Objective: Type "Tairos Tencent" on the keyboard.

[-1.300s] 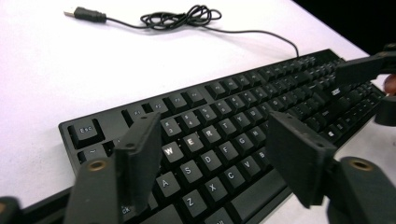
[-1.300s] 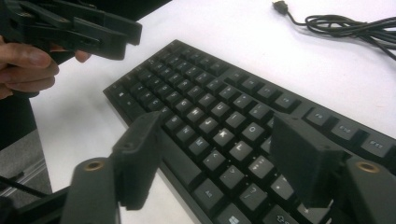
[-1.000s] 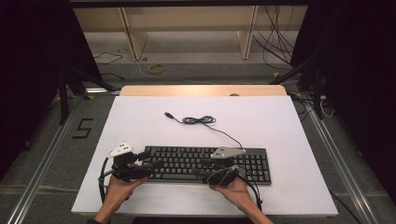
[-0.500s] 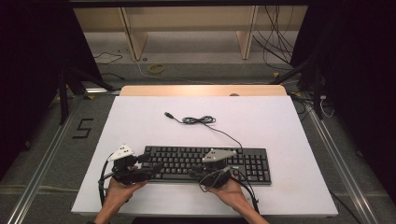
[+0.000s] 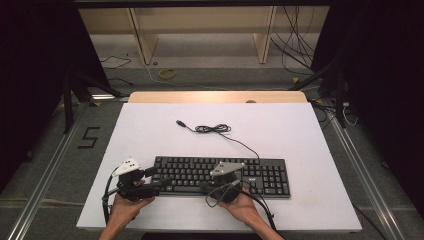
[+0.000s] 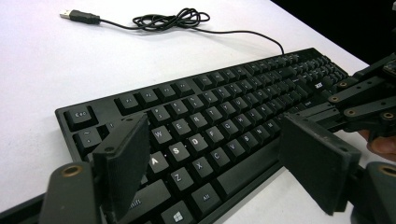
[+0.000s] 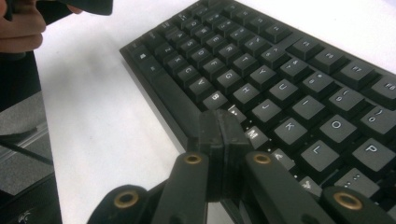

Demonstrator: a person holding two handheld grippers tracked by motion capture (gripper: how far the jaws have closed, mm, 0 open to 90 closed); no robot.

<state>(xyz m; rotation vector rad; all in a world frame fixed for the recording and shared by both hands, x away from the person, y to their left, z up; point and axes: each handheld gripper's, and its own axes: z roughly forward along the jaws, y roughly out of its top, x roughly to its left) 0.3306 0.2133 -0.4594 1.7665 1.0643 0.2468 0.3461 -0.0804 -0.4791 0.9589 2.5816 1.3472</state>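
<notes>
A black keyboard [image 5: 260, 172] [image 6: 224, 107] [image 7: 289, 79] lies on the white table [image 5: 280, 125], near its front edge. Its black cable [image 5: 212, 128] [image 6: 173, 18] coils behind it and ends in a USB plug [image 5: 181, 123]. My left gripper [image 5: 159, 177] [image 6: 219, 158] hovers open over the keyboard's left end, its pads [image 6: 123, 158] astride the letter keys. My right gripper [image 5: 204, 186] [image 7: 222, 126] is low over the front edge by the space bar. Its jaws have just been closing and now meet with nothing between them. Its linkage [image 6: 364, 98] shows at the right of the left gripper view.
A wooden strip [image 5: 217, 97] runs along the table's far edge. Shelf legs and loose cables [image 5: 295, 45] lie on the floor beyond. Metal rails [image 5: 45, 175] flank the table. The person's hands [image 5: 125, 210] rest at the front edge.
My right gripper has slid left along the keyboard's front edge and dropped slightly, and its jaws have gone from open to closed. The left gripper has stayed put.
</notes>
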